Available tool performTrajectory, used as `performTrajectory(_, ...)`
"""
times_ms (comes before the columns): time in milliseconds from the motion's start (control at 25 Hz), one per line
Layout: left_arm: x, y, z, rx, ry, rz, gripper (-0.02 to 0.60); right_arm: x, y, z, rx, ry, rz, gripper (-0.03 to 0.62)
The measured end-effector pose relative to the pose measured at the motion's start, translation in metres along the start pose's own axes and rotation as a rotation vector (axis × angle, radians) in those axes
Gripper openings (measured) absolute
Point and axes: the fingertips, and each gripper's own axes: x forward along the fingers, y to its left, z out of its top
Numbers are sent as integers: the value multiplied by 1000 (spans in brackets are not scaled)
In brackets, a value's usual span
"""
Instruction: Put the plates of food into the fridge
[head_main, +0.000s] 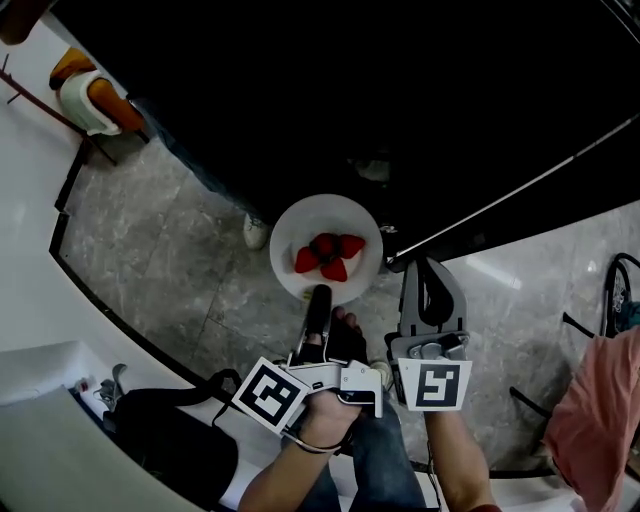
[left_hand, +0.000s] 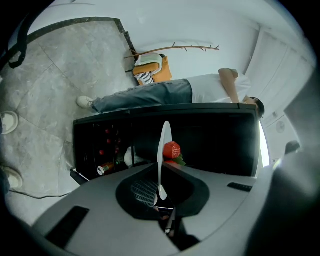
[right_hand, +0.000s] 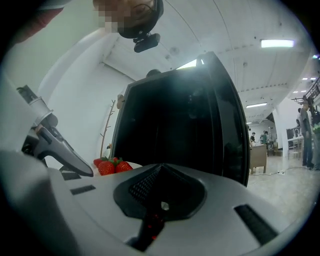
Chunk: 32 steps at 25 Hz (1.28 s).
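A white plate (head_main: 290, 232) bearing several red strawberries (head_main: 327, 256) hangs over the floor in front of the black fridge (head_main: 400, 90). My left gripper (head_main: 320, 296) is shut on the plate's near rim. In the left gripper view the plate (left_hand: 163, 145) shows edge-on between the jaws of the left gripper (left_hand: 161, 176), with a strawberry (left_hand: 171, 149) beside it. The right gripper (head_main: 426, 264) hovers just right of the plate, shut and holding nothing. The right gripper view shows its jaws together at the right gripper (right_hand: 160, 168), the strawberries (right_hand: 111, 166) off to the left.
The fridge interior (left_hand: 107, 150) is dark, with a can (left_hand: 105, 168) and small items on its shelves. A person in jeans (left_hand: 145, 95) stands by the fridge, a shoe (head_main: 256, 232) near the plate. A coat rack with an orange bag (head_main: 92, 97) stands left, pink cloth (head_main: 600, 410) right.
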Motion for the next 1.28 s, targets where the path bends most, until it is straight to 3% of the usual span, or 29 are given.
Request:
performTrajectory(560,9,-6,1,-4,-5,-42,15,-8,3,-2,-25,-9,-9,11)
performTrajectory(1280,87,-25,8,83,26,-62,15,6,-9,-19,-19,36,3,11)
